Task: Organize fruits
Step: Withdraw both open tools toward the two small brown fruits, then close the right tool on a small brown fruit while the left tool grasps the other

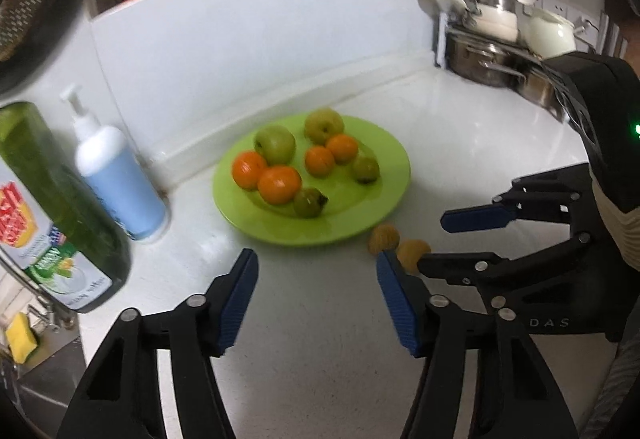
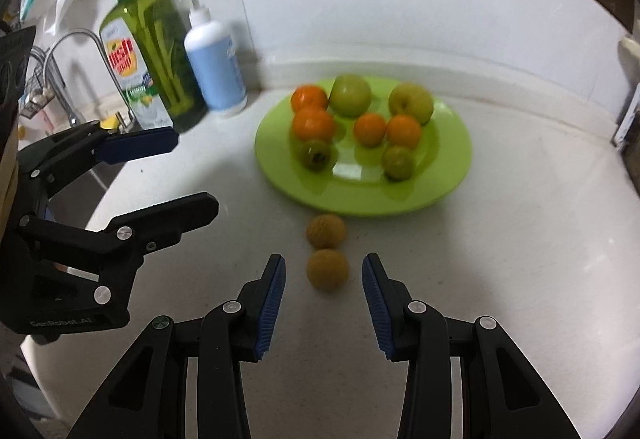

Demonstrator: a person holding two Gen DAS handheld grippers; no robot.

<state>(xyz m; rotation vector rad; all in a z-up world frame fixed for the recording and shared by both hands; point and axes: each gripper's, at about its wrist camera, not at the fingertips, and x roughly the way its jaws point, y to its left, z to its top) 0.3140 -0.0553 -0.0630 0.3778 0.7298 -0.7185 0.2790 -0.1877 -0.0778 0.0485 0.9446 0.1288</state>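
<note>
Right wrist view shows the right gripper (image 2: 323, 281) with its jaws apart, and the nearer brown fruit (image 2: 327, 269) is framed between the blue pads (image 2: 272, 303), which are not yet touching it. A second brown fruit (image 2: 326, 231) lies just beyond it, close to the rim of the green plate (image 2: 444, 183), both on the white bench (image 2: 520, 259).

The step in hand is judged to be the pickup of the nearer brown fruit. It would be done well if the jaws were lowered squarely around it, closed gently on its widest part, and kept clear of the second fruit, which could be knocked and set rolling.

The left gripper (image 1: 316, 297) is held with its jaws apart and nothing between them, near the plate's front edge.

On the plate (image 1: 384, 207), four oranges (image 1: 279, 184), two larger green apples (image 1: 275, 143) and two smaller green fruits (image 1: 310, 202) are gathered, mostly grouped by kind; its near portion is bare. A green soap bottle (image 2: 154, 55) and a white pump bottle (image 2: 216, 67) stand left of the plate, and pots (image 1: 488, 59) are stacked to the right.
</note>
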